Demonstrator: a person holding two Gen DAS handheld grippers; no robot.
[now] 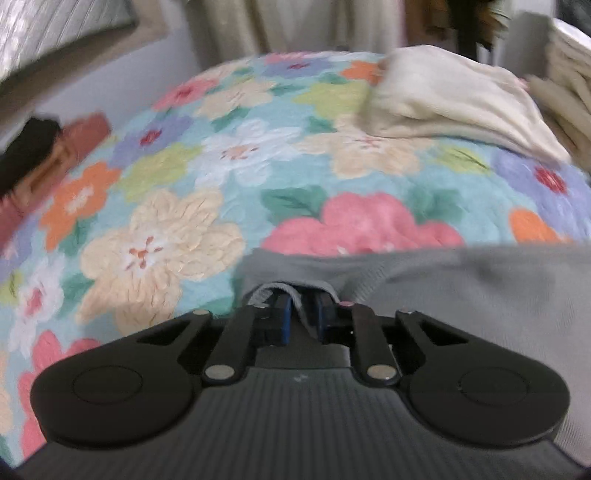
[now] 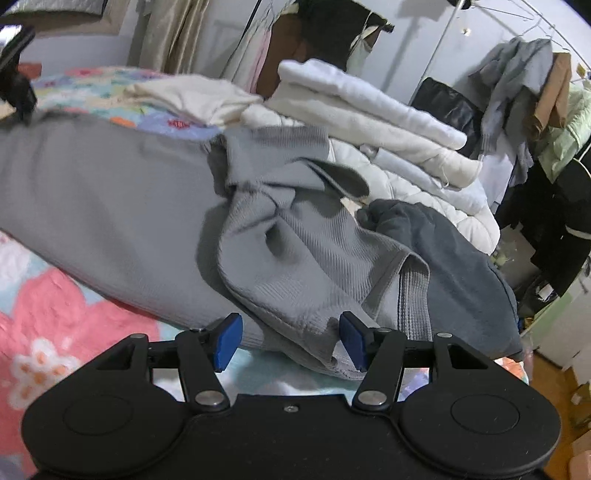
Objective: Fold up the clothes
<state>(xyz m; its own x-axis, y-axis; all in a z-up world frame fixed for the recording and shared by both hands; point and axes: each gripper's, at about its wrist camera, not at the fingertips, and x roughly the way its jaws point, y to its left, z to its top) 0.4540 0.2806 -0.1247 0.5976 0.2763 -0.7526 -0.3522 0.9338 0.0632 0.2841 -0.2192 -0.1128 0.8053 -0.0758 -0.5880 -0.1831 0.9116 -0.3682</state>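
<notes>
The left gripper [image 1: 301, 312] is clamped on an edge of the grey top [image 1: 461, 291], a fold of ribbed cloth pinched between its blue pads [image 1: 282, 319]. In the left wrist view the top spreads from 6 o'clock out to 3 o'clock, lying on the floral quilt [image 1: 221, 177]. Bare quilt runs from 9 through 12 o'clock. Its far edge meets the curtain [image 1: 295, 26] at 12, its left edge a pale wall [image 1: 122, 85] at 10. A cream cloth [image 1: 454, 99] lies on the quilt at 1 o'clock.

The right gripper [image 2: 291, 341] stands with its jaws wide apart, holding nothing. The ribbed hem of the top [image 2: 295, 236] lies between and just beyond its pads [image 2: 227, 341]. In the right wrist view the top stretches smooth from 10 o'clock toward centre, then bunches into folds. A dark grey garment [image 2: 454, 258] touches it at 3 o'clock. Behind, at 1 o'clock, folded white towels [image 2: 369, 107] are stacked on a white duvet [image 2: 443, 199], crowding that side. Open quilt [image 2: 66, 317] shows at 8 o'clock. Clothes [image 2: 524, 81] hang on a rack at 2 o'clock.
</notes>
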